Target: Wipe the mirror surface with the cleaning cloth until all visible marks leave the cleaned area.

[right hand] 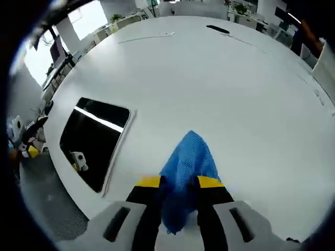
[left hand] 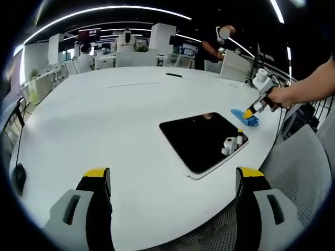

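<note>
Currently the right tongs (right hand: 179,183) clamp the blue cleaning cloth (right hand: 188,162), soft and limp, beside the mirror (left hand: 201,140) on the tabletop (left hand: 120,120). Left tongs (left hand: 172,178) stand open, empty. Bunched folds offer the firmest hold.

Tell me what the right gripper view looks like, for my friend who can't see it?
The right tool is shut on a blue cloth, which lies on a big white table. To the left lies a dark mirror flat on the table, apart from the cloth. A thin dark thing lies far across the table, too small to tell what it is.
</note>
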Tool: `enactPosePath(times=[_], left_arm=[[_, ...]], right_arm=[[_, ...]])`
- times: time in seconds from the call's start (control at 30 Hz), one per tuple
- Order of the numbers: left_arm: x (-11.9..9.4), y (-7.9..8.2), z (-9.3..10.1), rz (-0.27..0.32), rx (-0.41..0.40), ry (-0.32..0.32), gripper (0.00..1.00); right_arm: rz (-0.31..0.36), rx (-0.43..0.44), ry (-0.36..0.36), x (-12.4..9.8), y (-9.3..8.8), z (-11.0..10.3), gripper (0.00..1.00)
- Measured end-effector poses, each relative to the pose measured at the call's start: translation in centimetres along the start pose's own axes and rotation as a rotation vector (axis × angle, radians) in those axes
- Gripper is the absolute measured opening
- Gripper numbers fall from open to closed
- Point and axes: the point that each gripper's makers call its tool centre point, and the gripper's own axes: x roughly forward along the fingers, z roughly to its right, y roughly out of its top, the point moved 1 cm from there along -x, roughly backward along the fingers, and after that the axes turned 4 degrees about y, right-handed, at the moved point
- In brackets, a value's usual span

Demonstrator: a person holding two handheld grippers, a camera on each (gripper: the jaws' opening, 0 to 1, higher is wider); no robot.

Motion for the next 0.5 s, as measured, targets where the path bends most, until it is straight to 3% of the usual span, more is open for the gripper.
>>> enactPosePath(times=[0.03,0.13,0.17,0.3,0.37,0.43,0.5], left_arm=[[-0.1,0.1,0.0,0.004,-0.003,0.005,0.99],[-0.4,0.8,-0.1,0.032,0.019,0.018,0.99],[-0.5,1.7,-0.3,0.085,0.051,0.033,0.99],[-0.7,2.0,0.0,0.099,0.030,0.024,0.99],[-0.7,1.9,0.0,0.092,0.012,0.016,0.99],[-0.9,2.1,-0.1,0.100,0.013,0.026,0.99],[-1.1,2.5,-0.4,0.117,-0.011,0.033,0.99]], right_arm=[[0.083,-0.067,0.004,-1.0,1.5,-0.1,0.46],[0.219,-0.120,0.038,-2.9,3.0,-0.7,0.63],[0.243,-0.133,0.023,-3.4,2.7,-0.4,0.69],[0.291,-0.066,0.064,-3.7,0.4,-0.3,0.85],[0.332,-0.015,0.041,-4.5,-0.7,0.0,0.97],[0.355,-0.035,0.029,-5.3,-2.2,0.1,0.98],[0.379,0.013,0.032,-6.3,-3.6,0.0,0.98]])
